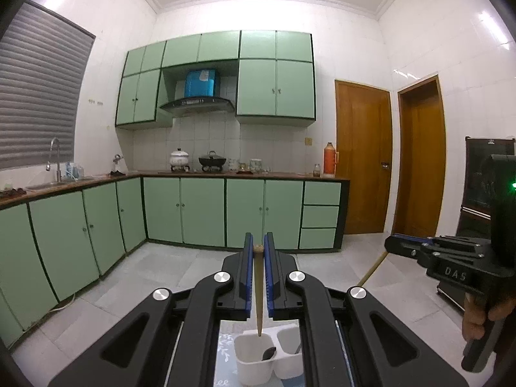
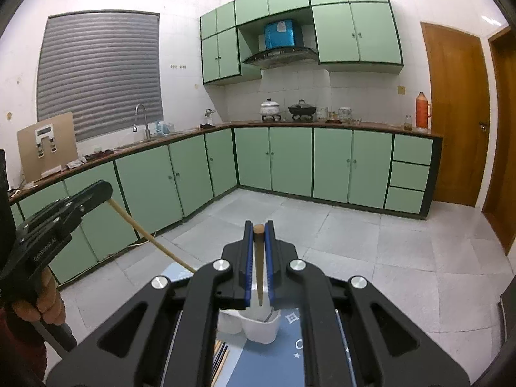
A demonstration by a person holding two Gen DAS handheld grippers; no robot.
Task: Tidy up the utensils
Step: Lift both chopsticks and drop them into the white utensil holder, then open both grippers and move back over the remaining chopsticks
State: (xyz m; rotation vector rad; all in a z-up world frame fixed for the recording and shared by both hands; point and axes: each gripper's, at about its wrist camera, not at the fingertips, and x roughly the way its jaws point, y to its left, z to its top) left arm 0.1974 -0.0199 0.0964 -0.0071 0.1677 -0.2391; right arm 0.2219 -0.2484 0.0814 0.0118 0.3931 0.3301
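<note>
A chopstick (image 1: 258, 290) is gripped by the left claw (image 1: 258, 245) above a white holder (image 1: 254, 359). Another chopstick (image 2: 259, 267) is gripped by the right claw (image 2: 259, 225).

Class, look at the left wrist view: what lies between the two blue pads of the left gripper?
A wooden chopstick stands clamped between the left gripper's pads, its thin tip hanging over the white holder. The left wrist view shows it.

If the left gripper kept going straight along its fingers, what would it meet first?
Nothing near, it seems. The left gripper, shut on a wooden chopstick, points across open floor toward the lower green cabinets. Those doors look first in line, though depth is unclear. The white holder sits below it.
</note>
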